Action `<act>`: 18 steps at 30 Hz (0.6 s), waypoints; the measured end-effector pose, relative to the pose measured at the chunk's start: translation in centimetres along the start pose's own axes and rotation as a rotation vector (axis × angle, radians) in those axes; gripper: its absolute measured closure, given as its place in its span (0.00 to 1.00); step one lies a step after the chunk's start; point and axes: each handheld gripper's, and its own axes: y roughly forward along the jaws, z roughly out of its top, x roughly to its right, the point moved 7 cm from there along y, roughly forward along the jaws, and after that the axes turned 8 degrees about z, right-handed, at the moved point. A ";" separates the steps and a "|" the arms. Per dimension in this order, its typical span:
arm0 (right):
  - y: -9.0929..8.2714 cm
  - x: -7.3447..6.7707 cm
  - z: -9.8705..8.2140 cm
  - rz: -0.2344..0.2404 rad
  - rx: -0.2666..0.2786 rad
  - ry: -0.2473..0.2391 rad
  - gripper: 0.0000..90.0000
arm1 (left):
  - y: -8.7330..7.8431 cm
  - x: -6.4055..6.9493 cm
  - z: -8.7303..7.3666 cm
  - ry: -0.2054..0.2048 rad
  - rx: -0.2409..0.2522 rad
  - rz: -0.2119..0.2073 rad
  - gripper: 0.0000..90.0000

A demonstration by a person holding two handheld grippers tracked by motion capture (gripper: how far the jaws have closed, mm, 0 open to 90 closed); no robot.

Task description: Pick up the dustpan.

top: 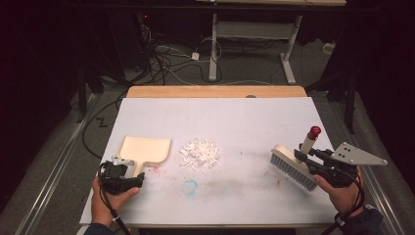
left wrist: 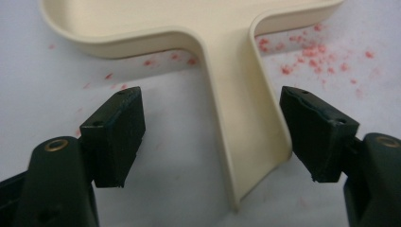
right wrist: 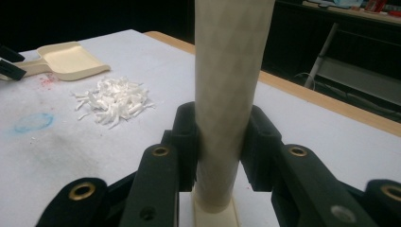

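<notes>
A cream dustpan [top: 146,148] lies flat at the table's left, its handle [left wrist: 246,118] pointing toward me. My left gripper [top: 133,172] stands open around that handle; in the left gripper view [left wrist: 213,97] the handle runs close beside the right pad [left wrist: 317,137], with a wide gap to the left pad [left wrist: 113,137]. A pile of white paper scraps [top: 199,153] sits mid-table, right of the pan. At the right, my right gripper [top: 306,157] is shut on the pale, red-tipped handle [right wrist: 229,71] of a hand brush [top: 293,169] whose bristles rest on the table.
Pink crumbs [left wrist: 307,56] dot the white tabletop around the pan's handle, and a blue smudge [top: 190,186] marks the front middle. A wooden strip [top: 215,91] edges the far side. Beyond it are floor cables and a desk frame [top: 213,49].
</notes>
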 end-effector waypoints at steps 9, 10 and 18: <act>0.2 0.2 -0.4 -0.003 -0.013 0.013 0.79 | 1.0 -0.4 1.6 0.003 0.019 -0.018 0.44; 0.2 0.2 -0.5 -0.004 -0.015 0.018 0.79 | 1.0 -0.4 1.6 0.016 0.022 -0.023 0.46; 0.3 0.1 -0.5 0.000 -0.021 0.013 0.79 | 1.0 -1.3 1.8 0.052 0.014 -0.049 0.69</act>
